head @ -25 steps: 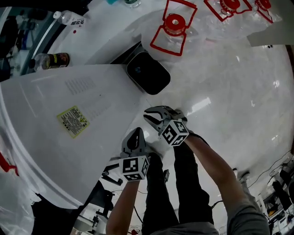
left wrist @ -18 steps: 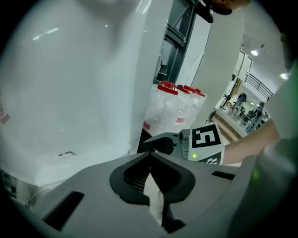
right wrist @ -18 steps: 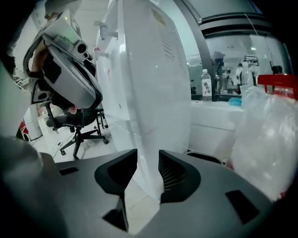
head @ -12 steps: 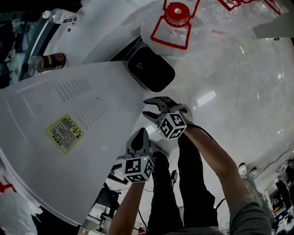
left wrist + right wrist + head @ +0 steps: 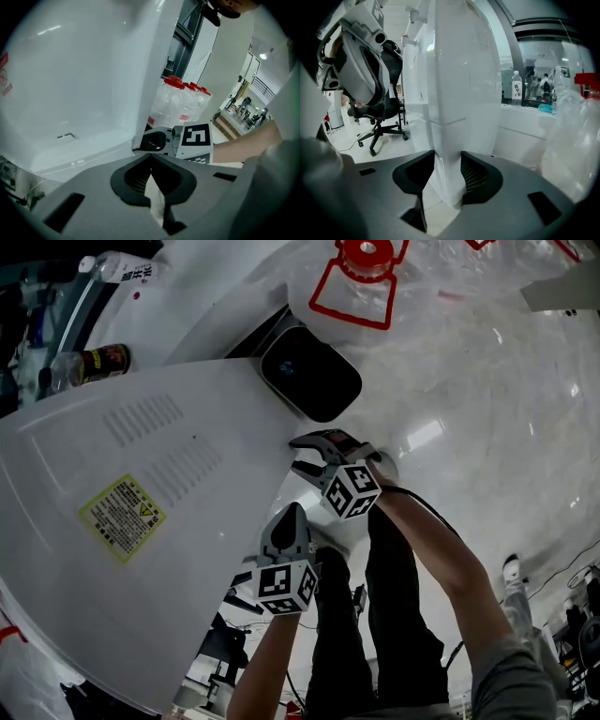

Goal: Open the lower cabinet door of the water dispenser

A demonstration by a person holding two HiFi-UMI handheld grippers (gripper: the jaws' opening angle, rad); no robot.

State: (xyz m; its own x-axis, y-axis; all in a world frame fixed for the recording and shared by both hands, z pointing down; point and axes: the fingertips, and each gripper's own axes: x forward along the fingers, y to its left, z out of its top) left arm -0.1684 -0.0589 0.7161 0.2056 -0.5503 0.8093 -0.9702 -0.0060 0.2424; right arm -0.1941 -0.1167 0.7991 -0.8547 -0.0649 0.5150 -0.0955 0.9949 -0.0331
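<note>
Jaws of the right gripper [image 5: 300,456] have just been opening wide and straddle what looks like the cabinet door [image 5: 449,154] edge on the water dispenser [image 5: 187,521]. The left gripper [image 5: 287,514] is closed and empty. Likely stiff, smooth and light, so pinch that free edge.

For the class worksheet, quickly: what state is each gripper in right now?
Left gripper: shut, holding nothing.
Right gripper: open; its jaws have just been opening, with the water dispenser's white edge between them.

Under you, the glossy pale floor [image 5: 487,409] carries the white water dispenser [image 5: 187,521]. Clear water jugs [image 5: 356,292] with red caps stand near it, and a black office chair [image 5: 377,117] stands farther off.
</note>
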